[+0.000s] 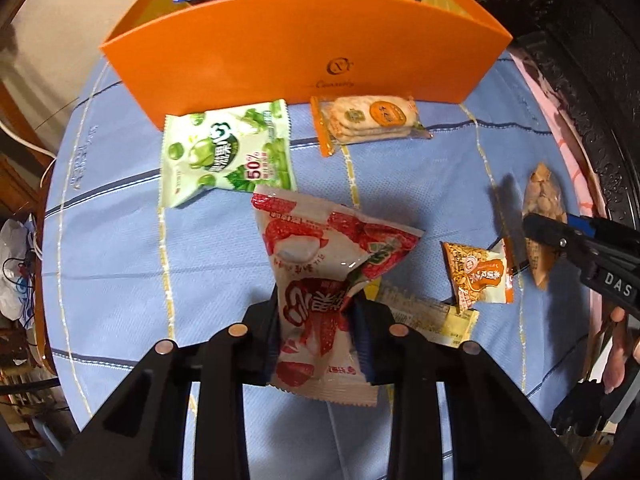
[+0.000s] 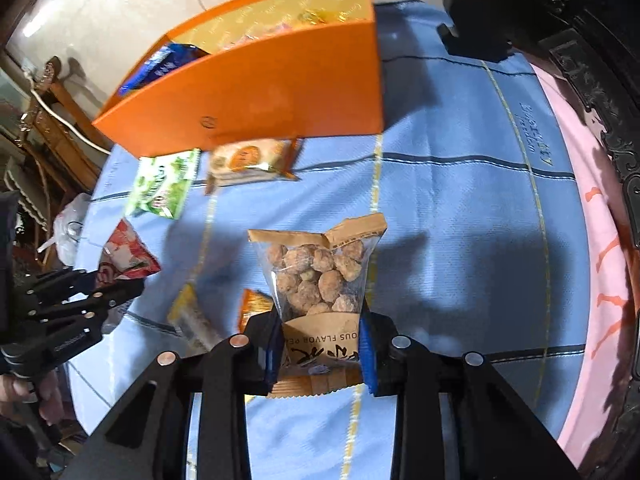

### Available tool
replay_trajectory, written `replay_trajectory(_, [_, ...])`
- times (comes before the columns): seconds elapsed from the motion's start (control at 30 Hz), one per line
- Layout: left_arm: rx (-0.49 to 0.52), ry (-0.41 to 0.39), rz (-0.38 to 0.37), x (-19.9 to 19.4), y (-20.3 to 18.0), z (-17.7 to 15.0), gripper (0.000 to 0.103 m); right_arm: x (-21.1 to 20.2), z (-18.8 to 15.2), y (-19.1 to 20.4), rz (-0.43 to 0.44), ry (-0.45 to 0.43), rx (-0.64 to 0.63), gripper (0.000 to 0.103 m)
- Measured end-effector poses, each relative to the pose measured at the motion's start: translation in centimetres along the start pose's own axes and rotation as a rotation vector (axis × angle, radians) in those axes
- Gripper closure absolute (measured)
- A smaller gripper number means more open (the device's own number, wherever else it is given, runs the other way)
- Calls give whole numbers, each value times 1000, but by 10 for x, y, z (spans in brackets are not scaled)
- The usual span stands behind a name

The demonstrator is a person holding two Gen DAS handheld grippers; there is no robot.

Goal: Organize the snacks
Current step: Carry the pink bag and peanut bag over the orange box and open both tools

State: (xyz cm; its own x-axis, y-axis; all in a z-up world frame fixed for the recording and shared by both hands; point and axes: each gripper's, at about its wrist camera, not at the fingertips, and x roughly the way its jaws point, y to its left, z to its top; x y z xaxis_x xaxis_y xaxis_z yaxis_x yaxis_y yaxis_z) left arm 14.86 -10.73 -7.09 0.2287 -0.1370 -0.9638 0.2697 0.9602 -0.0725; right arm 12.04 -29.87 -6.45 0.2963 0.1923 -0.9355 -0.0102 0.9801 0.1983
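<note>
The box point(image 1: 280, 56) is plain bright orange with a small dark logo on its front. The tablecloth point(image 1: 120, 240) is light blue, crossed by dark blue and pale yellow lines. One packet point(image 1: 224, 156) is white and green; another point(image 1: 320, 280) is red and white. The nut bag point(image 2: 320, 280) is clear with tan paper ends. The cracker pack point(image 1: 368, 122) has orange edges.

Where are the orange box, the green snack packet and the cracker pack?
orange box point(image 1: 280, 56), left wrist view, on its front wall.
green snack packet point(image 1: 224, 156), left wrist view, on the middle of its printed face.
cracker pack point(image 1: 370, 122), left wrist view, on the crackers behind the clear wrap.
</note>
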Motion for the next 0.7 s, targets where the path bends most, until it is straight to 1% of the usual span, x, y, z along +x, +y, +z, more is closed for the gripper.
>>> replay_trajectory(0.1, [-4,-13,11,-9,4,-2,74,-11,-4,2,15,-6,-12,72])
replay_trajectory(0.23, [-10,-30,16,-21,8,-3,74,-17,-4,16,27,-17,-40,72])
replay_trajectory(0.4, [-18,-62,10,-42,10,2,74,-37,7,34,48,-62,-76,72])
replay_trajectory(0.47, [-24,-82,1,-53,12,8,74,-47,17,41,58,-90,-90,72])
replay_trajectory(0.57, [-21,-130,11,-72,15,22,74,-63,35,50,70,-142,-111,72])
replay_trajectory(0.7, [-21,-189,16,-94,21,48,74,-81,67,62,81,-206,-127,72])
